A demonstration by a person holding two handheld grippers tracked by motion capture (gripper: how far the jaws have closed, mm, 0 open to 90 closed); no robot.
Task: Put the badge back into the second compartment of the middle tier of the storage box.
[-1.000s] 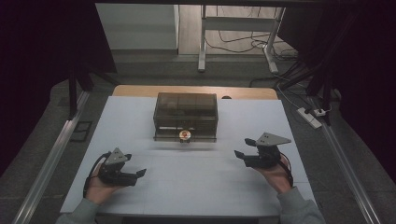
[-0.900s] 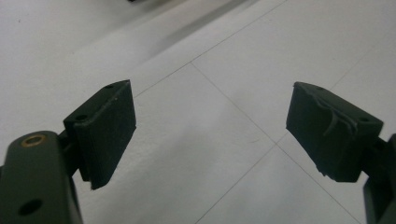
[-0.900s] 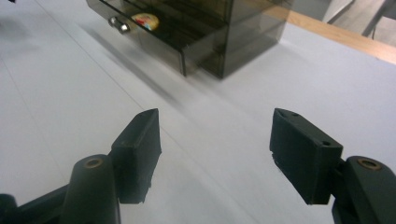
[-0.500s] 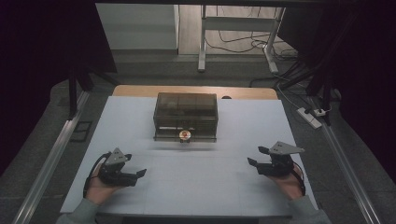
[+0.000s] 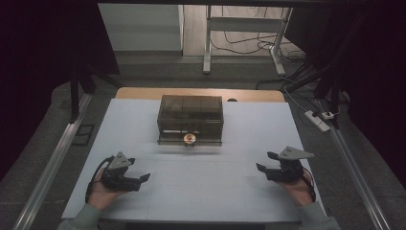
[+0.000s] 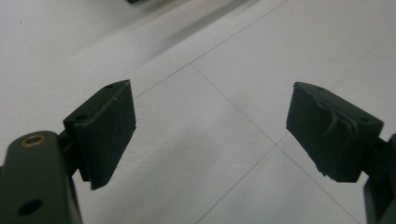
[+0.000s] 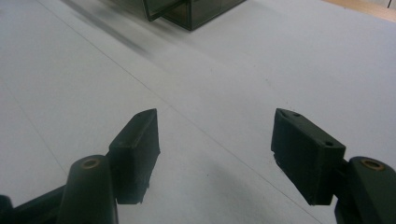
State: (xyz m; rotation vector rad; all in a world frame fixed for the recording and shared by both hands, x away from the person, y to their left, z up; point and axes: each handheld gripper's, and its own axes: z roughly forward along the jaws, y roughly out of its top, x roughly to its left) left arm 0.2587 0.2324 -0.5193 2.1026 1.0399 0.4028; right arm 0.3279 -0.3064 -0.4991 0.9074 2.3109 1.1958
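A dark see-through box [image 5: 190, 119] is sitting at the middle of the far half of a white table [image 5: 206, 191]. A small round red-and-pale object [image 5: 190, 139] is lying at the box's near edge, touching its front; what it is cannot be told.

The left gripper [image 5: 140, 179] is resting low over the table's near left corner, well apart from the box, with the person's left hand [image 5: 103, 189] wrapping it from behind. Its jaws are standing wide open and holding nothing; in the left gripper view [image 6: 210, 135] bare white tabletop is showing between them.

The right gripper [image 5: 267, 162] is hovering at the near right, held by the right hand [image 5: 299, 187], pointing toward the table's middle. Its jaws are also gaping wide and empty [image 7: 215, 149], with a corner of the box [image 7: 187, 11] showing far ahead.
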